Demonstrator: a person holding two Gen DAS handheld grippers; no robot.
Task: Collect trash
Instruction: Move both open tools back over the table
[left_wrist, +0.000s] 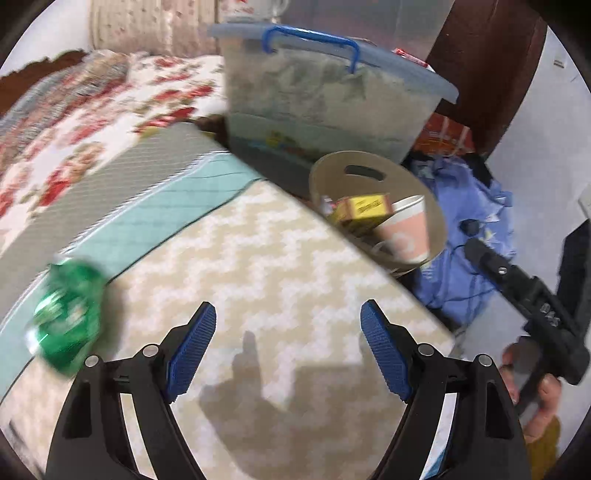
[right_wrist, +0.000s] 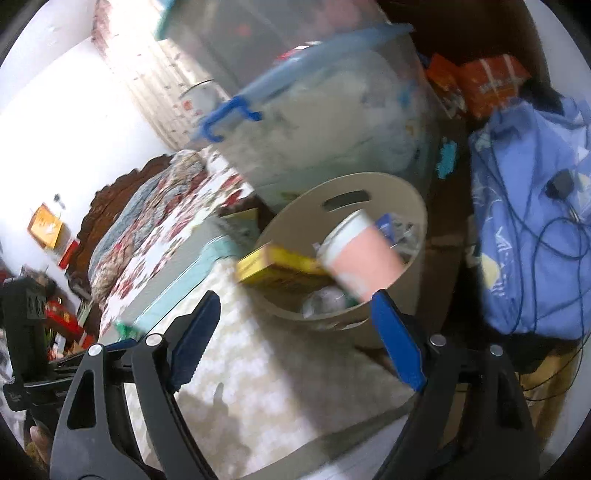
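We are holding both grippers, left (left_wrist: 286, 345) and right (right_wrist: 295, 338), wide and empty; green wrapper (left_wrist: 66, 314) is lying at the mat's (left_wrist: 258, 266) left edge, bin (left_wrist: 439, 221) beyond its far edge; blur is risking a missed grab

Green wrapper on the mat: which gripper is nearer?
Left. The green wrapper lies just beside the left gripper, off its left finger. The right gripper is further off, facing the beige bin. Both are open, empty.
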